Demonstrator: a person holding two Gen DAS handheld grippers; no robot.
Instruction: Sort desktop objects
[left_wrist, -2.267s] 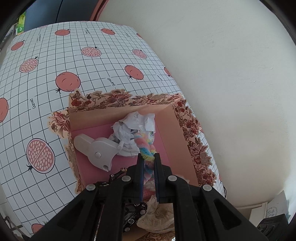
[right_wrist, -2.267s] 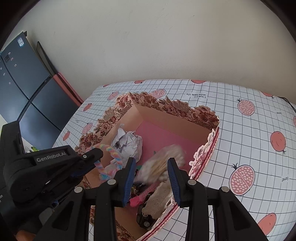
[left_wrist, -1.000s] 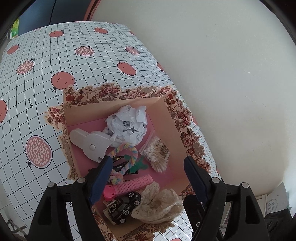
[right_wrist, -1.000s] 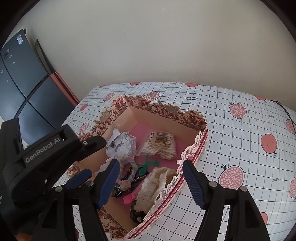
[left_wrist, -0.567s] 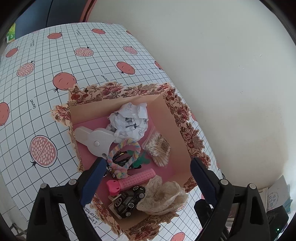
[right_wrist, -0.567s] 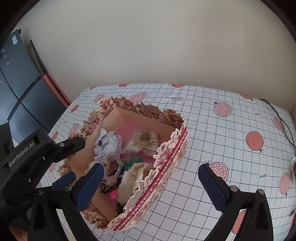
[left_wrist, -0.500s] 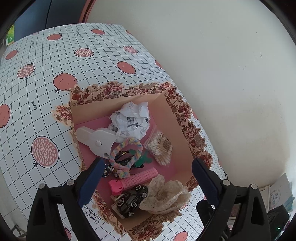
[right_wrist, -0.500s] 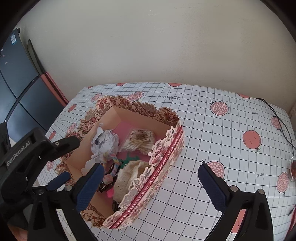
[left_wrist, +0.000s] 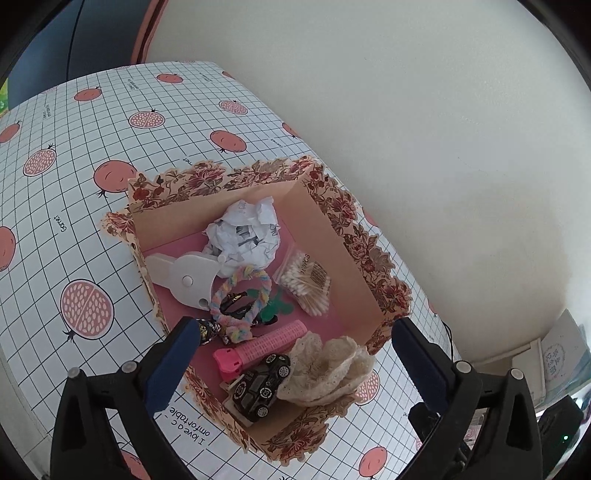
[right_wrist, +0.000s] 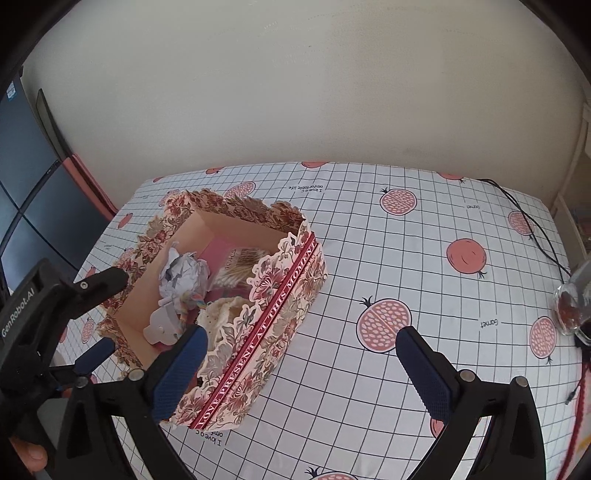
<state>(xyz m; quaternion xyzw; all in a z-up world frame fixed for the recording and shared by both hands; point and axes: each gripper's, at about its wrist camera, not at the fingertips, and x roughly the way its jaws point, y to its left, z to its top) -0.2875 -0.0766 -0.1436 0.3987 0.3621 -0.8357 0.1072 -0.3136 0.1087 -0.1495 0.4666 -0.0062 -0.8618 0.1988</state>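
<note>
A: Stock of the floral box (left_wrist: 334, 243)?

B: Crumpled paper (left_wrist: 245, 232), cotton swabs (left_wrist: 306, 280), rope ring (left_wrist: 240, 295), pink roller (left_wrist: 266, 345), toy car (left_wrist: 260, 386), lace cloth (left_wrist: 325, 369), all inside.

A: Your claws?

B: My left claw (left_wrist: 291, 358) and right claw (right_wrist: 299, 363) have just spread wide, nothing between them. The desk (right_wrist: 406, 258) shows no loose items; sorting looks nearly finished.

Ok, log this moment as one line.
left gripper: open, empty | right gripper: open, empty | floral box: holds rope ring, lace cloth, toy car
</note>
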